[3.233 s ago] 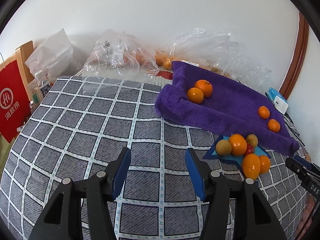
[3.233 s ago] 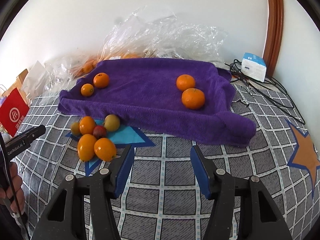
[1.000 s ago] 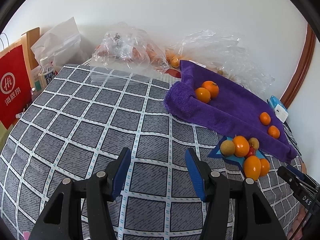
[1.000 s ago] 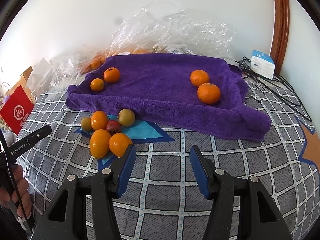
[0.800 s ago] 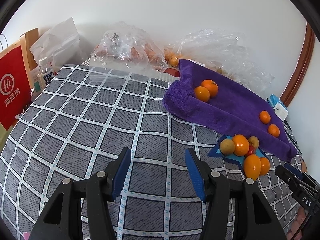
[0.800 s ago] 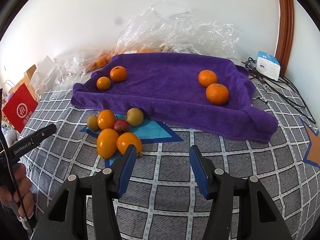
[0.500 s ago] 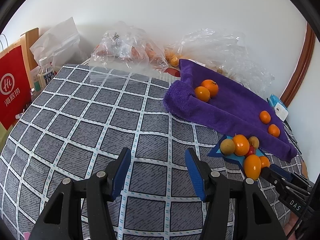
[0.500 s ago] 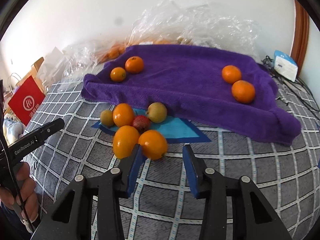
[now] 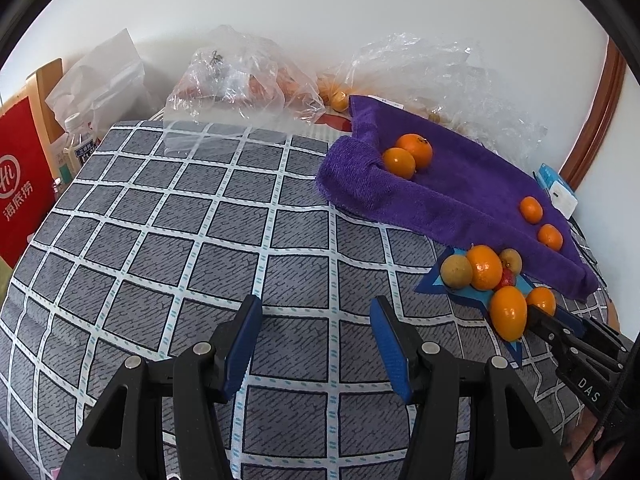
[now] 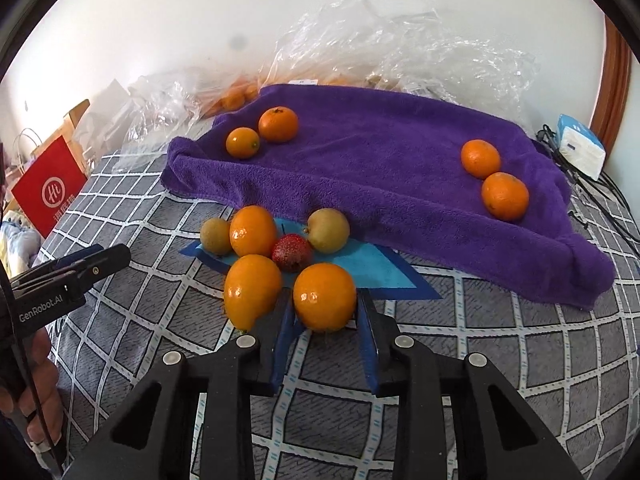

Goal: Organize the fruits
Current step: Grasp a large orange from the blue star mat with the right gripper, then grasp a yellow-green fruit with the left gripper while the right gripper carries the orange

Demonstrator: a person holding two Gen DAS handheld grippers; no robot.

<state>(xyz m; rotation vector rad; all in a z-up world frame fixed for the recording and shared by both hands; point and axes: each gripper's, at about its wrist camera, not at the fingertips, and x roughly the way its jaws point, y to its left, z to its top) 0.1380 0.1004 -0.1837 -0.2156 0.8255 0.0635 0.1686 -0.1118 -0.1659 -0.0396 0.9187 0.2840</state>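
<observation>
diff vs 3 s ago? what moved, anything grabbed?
The right hand-held gripper advanced to the fruit pile; its open jaws now flank the nearest orange, not clamped. The left hand-held gripper stayed open over the checked cloth. Fruit on the purple towel is unmoved.

The left claw [image 9: 316,344], its blue pads spread apart over the checked bedspread [image 9: 160,240], holds nothing. At two o'clock lies the purple towel [image 9: 460,200] with oranges; the fruit pile [image 9: 486,276] sits at three o'clock.

The heap of clear crinkled plastic bags [image 10: 384,52] veils small orange fruits [image 10: 234,98]; the round orange nearest the right gripper [image 10: 324,296] hides its own contact with the jaws.
</observation>
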